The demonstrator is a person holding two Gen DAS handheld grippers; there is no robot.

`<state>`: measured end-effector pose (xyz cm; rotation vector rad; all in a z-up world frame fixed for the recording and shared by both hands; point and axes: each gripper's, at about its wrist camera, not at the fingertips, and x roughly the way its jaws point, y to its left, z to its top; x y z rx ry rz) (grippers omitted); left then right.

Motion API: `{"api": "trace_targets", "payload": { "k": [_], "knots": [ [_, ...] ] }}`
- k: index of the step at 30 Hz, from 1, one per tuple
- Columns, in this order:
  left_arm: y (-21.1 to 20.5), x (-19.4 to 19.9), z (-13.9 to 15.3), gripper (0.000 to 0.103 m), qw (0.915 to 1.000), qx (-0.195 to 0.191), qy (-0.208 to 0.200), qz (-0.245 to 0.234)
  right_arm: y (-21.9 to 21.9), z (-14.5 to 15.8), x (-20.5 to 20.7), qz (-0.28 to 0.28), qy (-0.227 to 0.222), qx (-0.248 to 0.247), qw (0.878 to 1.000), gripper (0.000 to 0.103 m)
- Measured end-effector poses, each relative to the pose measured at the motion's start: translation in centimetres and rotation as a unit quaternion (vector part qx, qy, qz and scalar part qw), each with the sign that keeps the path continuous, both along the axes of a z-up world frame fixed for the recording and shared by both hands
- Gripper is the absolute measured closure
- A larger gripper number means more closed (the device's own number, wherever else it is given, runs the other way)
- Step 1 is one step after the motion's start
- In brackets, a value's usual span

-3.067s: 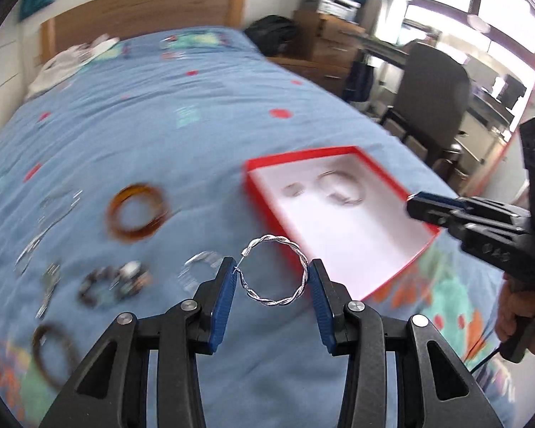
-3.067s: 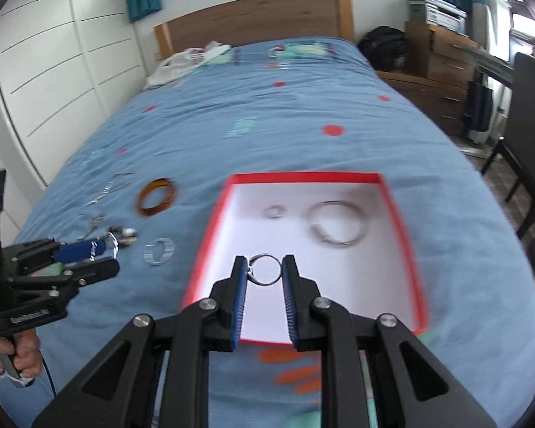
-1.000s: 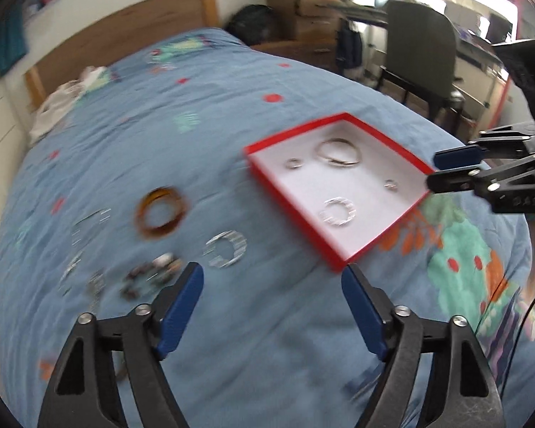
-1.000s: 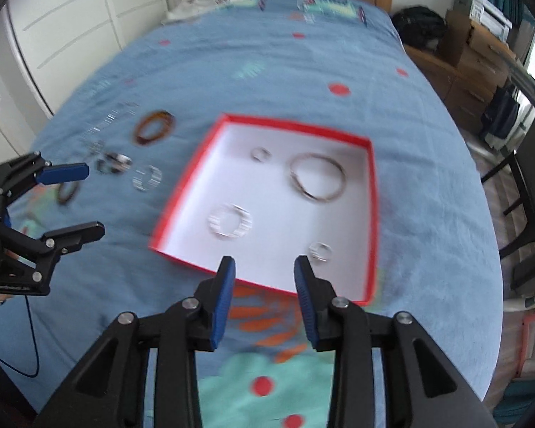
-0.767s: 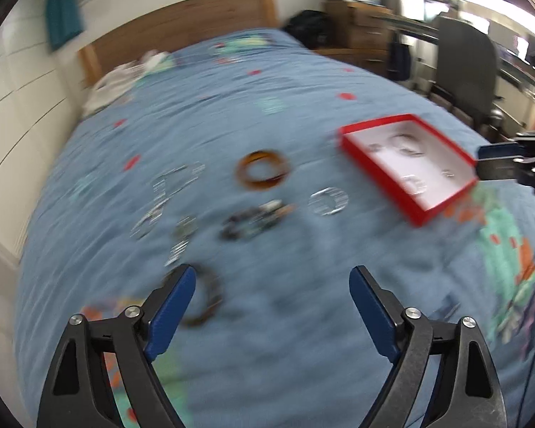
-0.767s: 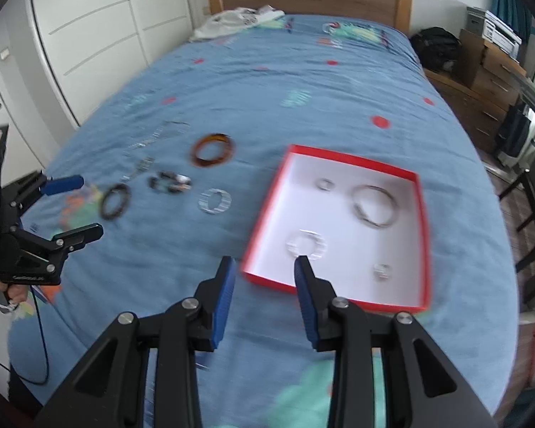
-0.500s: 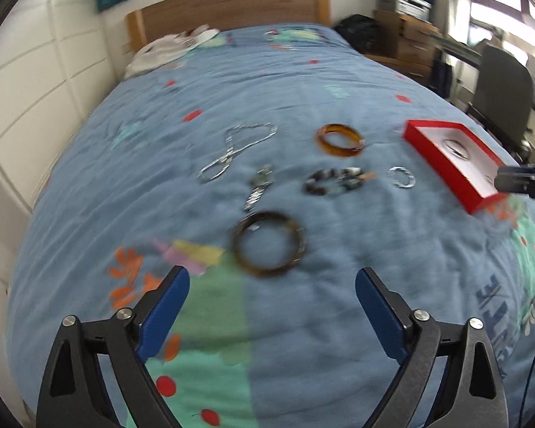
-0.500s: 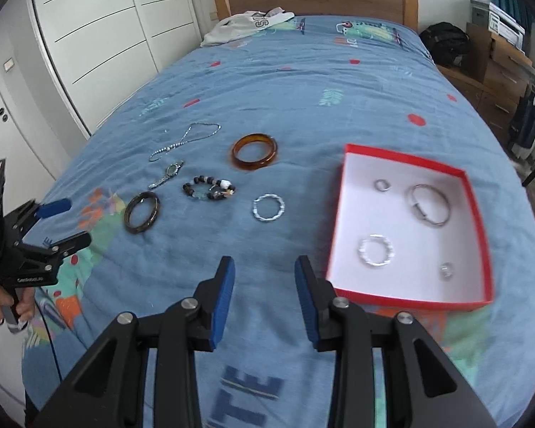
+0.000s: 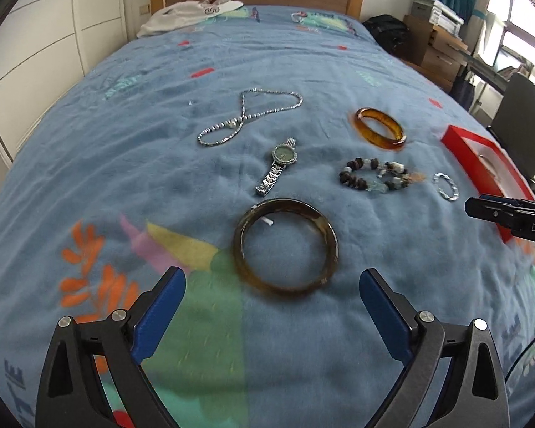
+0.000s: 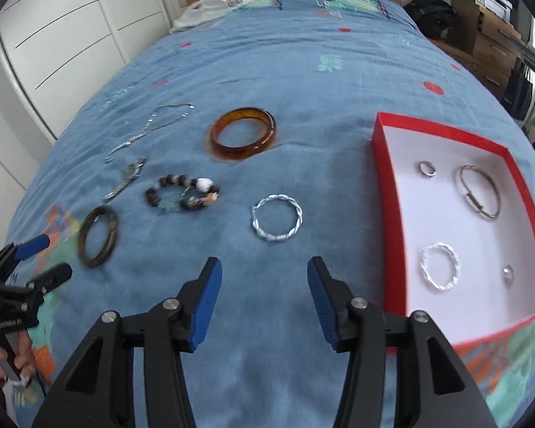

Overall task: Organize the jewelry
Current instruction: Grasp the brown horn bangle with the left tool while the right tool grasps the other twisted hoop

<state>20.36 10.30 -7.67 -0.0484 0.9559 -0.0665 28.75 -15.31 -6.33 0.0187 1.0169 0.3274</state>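
The red cardboard box with white interior [image 10: 385, 178] lies on the blue patterned bedspread [image 9: 160, 164]; in the left wrist view only its near corner shows, partly behind the right gripper's finger, which bears the cut-off letters "DAS". Inside the box: a small silver ring [image 10: 427, 169], a large plain silver hoop bangle [image 10: 479, 192], a twisted silver bangle [image 10: 439, 266] and a blurred small ring [image 10: 508, 273] too indistinct to detail.

On the bedspread lie a dark brown mottled bangle [image 9: 285, 248], a silver wristwatch with green dial [image 9: 278, 167], a silver chain necklace [image 9: 248, 116], an amber translucent bangle [image 10: 243, 137], a brown-and-white beaded bracelet [image 10: 182, 194] and a second twisted silver bangle [image 10: 276, 222]. White clothing [image 9: 189, 12] at the headboard carries a printed mark, not legible.

Left gripper [image 9: 271, 301]: jaws spread wide, having just been opening, holding nothing; the dark bangle lies just ahead of them. Right gripper [image 10: 262, 292]: jaws partly apart, just been opening, nothing between them; the twisted bangle lies just ahead. Lettering on the left gripper's body in the right wrist view is too small to read.
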Motion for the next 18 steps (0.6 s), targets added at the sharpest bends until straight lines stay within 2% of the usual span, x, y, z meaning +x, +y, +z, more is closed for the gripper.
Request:
{"api": "trace_targets", "payload": {
  "k": [5,12,14,18],
  "knots": [
    [-0.7,2.0,-1.3,0.006,0.9999,0.007,0.010,-0.001,0.8,-1.0,2.0,-0.009,0.005,-0.008,1.000,0.049],
    [-1.3,3.6,-2.8,0.007,0.9996,0.017,0.023,0.004,1.5,-2.1,3.8,-0.006,0.014,-0.004,1.000,0.048],
    [-1.2,3.7,-3.1,0.011,0.9995,0.017,0.024,0.007,1.5,-2.3,4.0,-0.007,0.015,0.004,1.000,0.048],
    [-1.6,3.5,-3.0,0.025,0.9995,0.025,0.018,0.002,1.6,-2.5,4.2,0.002,0.010,0.000,1.000,0.052]
  ]
}}
